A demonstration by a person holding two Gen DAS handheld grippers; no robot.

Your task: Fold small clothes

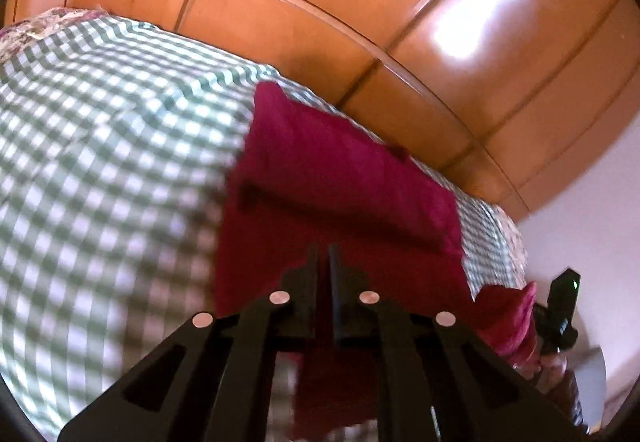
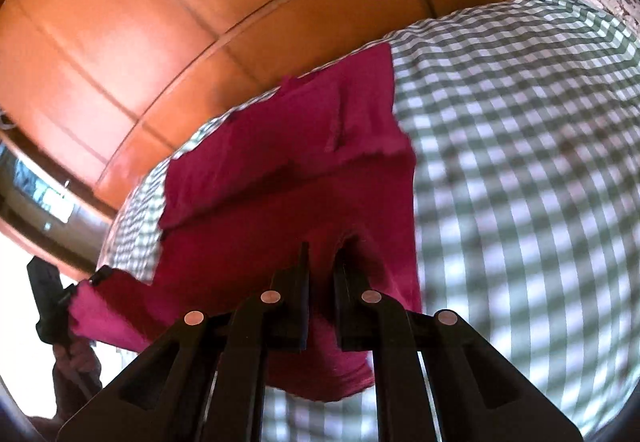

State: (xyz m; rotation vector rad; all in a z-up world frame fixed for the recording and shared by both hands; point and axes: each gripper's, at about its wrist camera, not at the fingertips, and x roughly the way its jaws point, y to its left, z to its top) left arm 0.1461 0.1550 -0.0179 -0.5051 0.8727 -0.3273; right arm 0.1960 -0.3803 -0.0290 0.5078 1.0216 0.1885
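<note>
The magenta garment (image 1: 332, 201) is clamped at its near edge by both tongs. The left gripper (image 1: 324, 262) has its jaws drawn narrow, pinching the cloth, and the right gripper (image 2: 322, 262) is closed on a raised bunch of the same cloth. From these two grips the garment runs away toward 12 o'clock and lies on the green checked bedcover (image 1: 100, 161), with a folded layer at its far end. In the left wrist view the right gripper appears at 4 o'clock. Both grippers tilt downward. Behind the bed stands an orange wooden wardrobe (image 2: 160, 21).
</note>
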